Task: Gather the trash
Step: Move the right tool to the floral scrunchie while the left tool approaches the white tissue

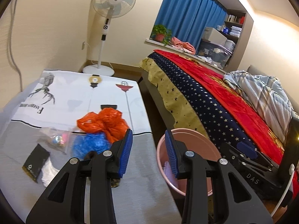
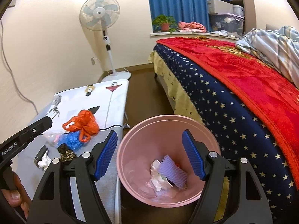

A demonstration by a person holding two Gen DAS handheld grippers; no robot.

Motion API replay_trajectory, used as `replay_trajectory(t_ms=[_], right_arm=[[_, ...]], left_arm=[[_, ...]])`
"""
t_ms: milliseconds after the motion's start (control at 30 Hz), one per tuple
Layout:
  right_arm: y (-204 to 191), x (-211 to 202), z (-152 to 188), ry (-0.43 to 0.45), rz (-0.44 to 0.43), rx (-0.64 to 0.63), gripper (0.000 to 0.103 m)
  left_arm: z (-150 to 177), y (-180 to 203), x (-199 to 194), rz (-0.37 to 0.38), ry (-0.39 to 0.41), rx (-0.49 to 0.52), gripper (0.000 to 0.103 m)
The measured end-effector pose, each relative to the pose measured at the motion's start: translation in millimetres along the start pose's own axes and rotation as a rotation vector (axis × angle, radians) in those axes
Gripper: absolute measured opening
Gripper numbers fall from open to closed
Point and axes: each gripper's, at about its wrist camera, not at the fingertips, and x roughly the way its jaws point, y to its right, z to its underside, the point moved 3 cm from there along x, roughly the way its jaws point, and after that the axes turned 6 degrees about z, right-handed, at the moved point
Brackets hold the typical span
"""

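Orange crinkly plastic, a bag (image 1: 103, 123), lies near the table's (image 1: 78, 97) right edge, just past the left gripper's (image 1: 148, 153) left finger. The fingers are spread wide and hold nothing. A blue plastic lump (image 1: 89, 143) sits beside the bag. The pink bin (image 1: 188, 140) stands on the floor by the right finger.

From the right wrist, the right gripper (image 2: 150, 154) hangs over the round pink bin (image 2: 130, 149), fingers spread apart and bare. Inside lie a wavy purple piece (image 2: 172, 171) and crumpled white paper (image 2: 158, 179).

Warm indoor light, strong fisheye warping, perhaps slight blur.
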Motion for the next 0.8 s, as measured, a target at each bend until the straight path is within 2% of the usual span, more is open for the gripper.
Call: replay_trajectory(t_ms=[233,433,800], right_arm=[[-14.7,-0.5,3.9,0.003,-0.036,-0.018,0.07],[-33.1,-1.3,7.0,0.011,-0.089,-0.035,0.069],[-94.4,16.2,27.7,-0.039,-0.216,-0.108,0.069]], left_arm=[[1.7,-22.1,-15.8,-0.052,0.02,-0.013,0.035],[4.5,-52.9,-35.3,-0.134,0.05,-0.06,0.035],[13.9,-113.2,-56.6,-0.281,0.058,-0.154,0.035]])
